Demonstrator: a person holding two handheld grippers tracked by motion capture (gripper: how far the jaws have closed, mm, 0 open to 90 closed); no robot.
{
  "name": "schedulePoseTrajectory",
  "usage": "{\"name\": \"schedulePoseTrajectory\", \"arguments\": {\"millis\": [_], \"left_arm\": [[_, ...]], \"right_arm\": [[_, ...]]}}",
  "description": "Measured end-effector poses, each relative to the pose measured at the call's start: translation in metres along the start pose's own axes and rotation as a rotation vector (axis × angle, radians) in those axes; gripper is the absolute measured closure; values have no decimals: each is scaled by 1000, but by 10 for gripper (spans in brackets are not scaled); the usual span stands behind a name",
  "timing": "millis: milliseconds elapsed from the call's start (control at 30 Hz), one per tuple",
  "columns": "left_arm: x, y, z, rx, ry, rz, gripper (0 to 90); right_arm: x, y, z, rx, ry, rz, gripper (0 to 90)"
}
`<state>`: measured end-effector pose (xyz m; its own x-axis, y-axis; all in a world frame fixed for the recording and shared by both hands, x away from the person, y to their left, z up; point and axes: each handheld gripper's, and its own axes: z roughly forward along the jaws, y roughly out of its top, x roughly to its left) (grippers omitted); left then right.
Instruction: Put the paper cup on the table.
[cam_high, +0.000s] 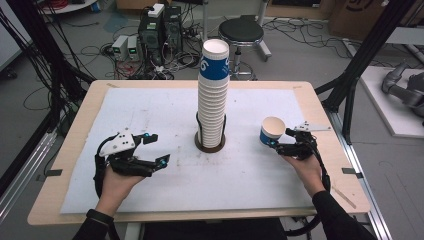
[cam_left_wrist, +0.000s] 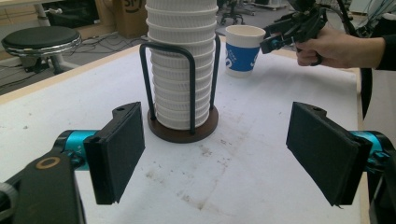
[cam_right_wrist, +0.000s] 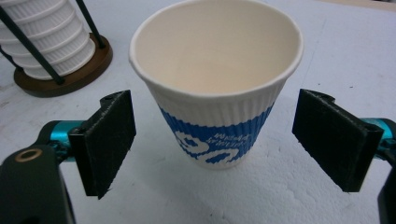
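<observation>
A tall stack of white ribbed paper cups (cam_high: 213, 100) stands in a black wire holder on a round brown base (cam_high: 209, 146) at the table's middle; the top cup has a blue band. A single white cup with a blue band (cam_high: 272, 131) stands upright on the white mat, right of the stack. My right gripper (cam_high: 281, 140) is open, with this cup (cam_right_wrist: 217, 93) between its pads and a gap on each side. My left gripper (cam_high: 159, 148) is open near the front left, with nothing between its pads (cam_left_wrist: 121, 149), and points toward the stack (cam_left_wrist: 180, 70).
A white mat (cam_high: 150, 115) covers most of the wooden table (cam_high: 75, 130). Beyond the far edge are a black stool (cam_high: 241, 31) and computer boxes with cables (cam_high: 160, 30) on the floor. Black frame struts (cam_high: 360, 60) rise at the right.
</observation>
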<state>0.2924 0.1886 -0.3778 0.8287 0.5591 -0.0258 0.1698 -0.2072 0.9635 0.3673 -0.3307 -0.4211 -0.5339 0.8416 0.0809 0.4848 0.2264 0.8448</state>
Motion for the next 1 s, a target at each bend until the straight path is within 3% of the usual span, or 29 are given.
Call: {"name": "schedulePoseTrajectory", "arguments": {"millis": [167,333,533,767,1000], "left_arm": [[0,0,0,-1,1,-3,193],[1,-1,1,3,2,-7,193],[3,0,2,1,9,-12,193],[7,4,4,-9,18,-21,193],[5,10,6,-21,0,-13,193]], "right_arm": [[-2,0,-14,-13,9,16,135],[-2,-1,-30,-44,22,2,135],[-1,3,-45,-90,63,3,136],[12,18,-68,-204,104,-18,138],[31,40,-84,-268,200,-85,138]]}}
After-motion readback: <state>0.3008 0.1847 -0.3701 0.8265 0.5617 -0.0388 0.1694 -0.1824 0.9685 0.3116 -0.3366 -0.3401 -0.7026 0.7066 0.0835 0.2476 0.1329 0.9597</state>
